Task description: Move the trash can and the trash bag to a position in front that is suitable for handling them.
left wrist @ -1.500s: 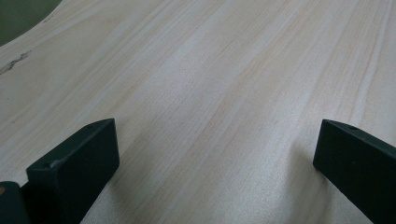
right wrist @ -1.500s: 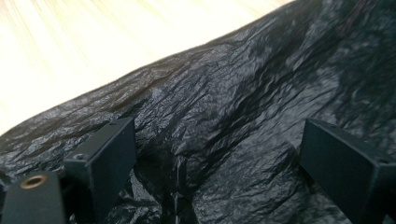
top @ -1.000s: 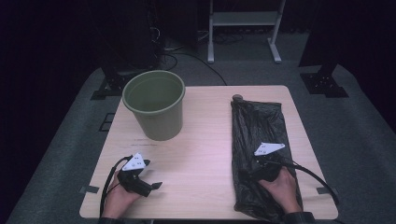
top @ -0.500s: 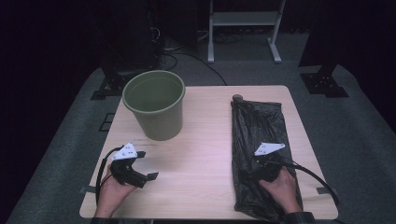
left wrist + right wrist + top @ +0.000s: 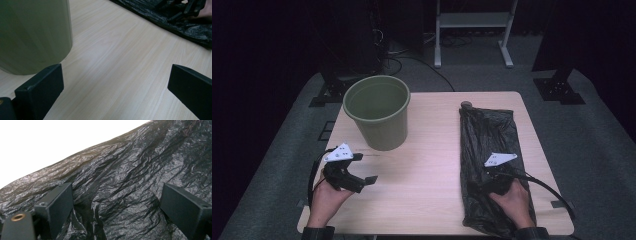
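The right tongs [image 5: 490, 176] are resting wide apart on the black bin bag [image 5: 490, 131], seemingly to pinch it, while the left tongs [image 5: 364, 172], also apart, are hovering beside the green bucket [image 5: 377, 111] on the bench [image 5: 432, 150].

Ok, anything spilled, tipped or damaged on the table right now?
Nothing stands out. The green bucket stands upright with nothing visible inside, and the black bin bag lies flat and crinkled, with no tear that I can see. A small dark round thing sits at its far end.
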